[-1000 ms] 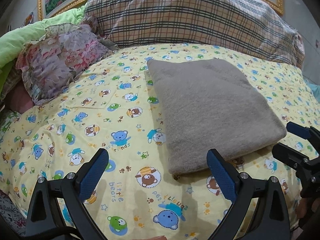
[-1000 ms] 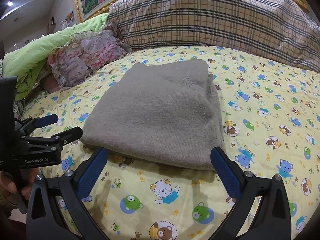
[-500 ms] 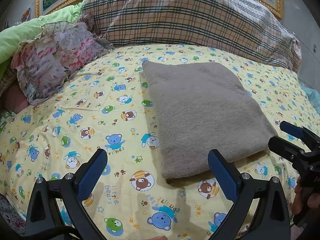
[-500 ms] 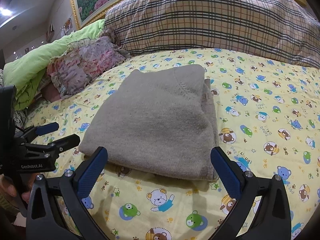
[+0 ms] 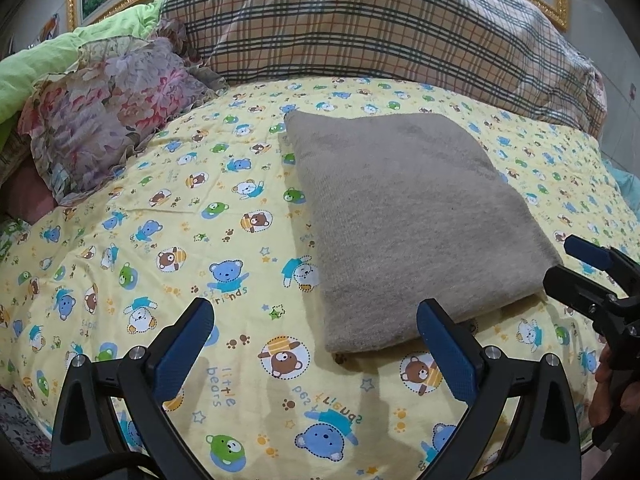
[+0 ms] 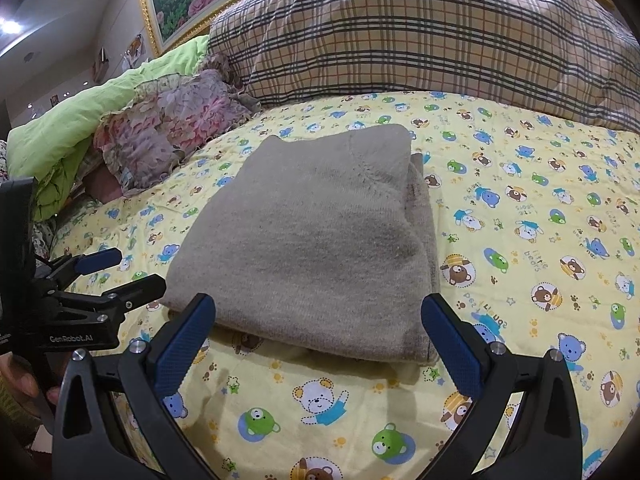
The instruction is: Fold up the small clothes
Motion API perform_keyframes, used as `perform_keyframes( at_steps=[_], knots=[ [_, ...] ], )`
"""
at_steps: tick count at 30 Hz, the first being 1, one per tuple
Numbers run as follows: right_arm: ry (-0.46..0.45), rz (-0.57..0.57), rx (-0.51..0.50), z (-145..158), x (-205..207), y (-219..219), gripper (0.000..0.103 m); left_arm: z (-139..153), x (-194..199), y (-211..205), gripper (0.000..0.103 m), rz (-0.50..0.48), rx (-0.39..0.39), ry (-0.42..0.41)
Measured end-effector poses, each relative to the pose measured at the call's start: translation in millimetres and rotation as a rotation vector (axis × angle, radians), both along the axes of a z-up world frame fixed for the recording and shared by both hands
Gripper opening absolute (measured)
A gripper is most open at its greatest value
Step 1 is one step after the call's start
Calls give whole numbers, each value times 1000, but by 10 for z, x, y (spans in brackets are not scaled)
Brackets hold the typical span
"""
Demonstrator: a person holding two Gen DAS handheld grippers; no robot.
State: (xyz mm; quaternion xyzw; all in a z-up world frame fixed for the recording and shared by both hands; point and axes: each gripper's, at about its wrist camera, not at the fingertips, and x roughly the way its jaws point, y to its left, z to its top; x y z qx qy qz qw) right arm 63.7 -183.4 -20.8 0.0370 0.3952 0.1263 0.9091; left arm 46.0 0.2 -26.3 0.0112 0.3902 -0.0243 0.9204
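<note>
I'm looking at the grey sweater (image 5: 404,220), folded into a neat rectangle, lying flat on the yellow bear-print sheet (image 5: 168,248), near the bed's front edge. My left gripper (image 5: 316,344) hovers just off its near left corner, jaws spread wide, holding nothing. My right gripper (image 6: 320,340) sits at the near edge of the fold, jaws equally wide, empty too. Far behind lies the plaid pillow (image 6: 420,32), with a floral cushion (image 6: 168,136) on the left.
</note>
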Motion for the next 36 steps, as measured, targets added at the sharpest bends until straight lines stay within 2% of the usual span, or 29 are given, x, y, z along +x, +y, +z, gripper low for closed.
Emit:
perform_keyframes(
  at_steps=[12, 36],
  knots=[
    [20, -4, 3, -28, -29, -33, 103, -63, -2, -12, 102, 3, 54, 29],
    [19, 16, 2, 16, -17, 12, 103, 12, -2, -35, 102, -10, 56, 23]
  ],
)
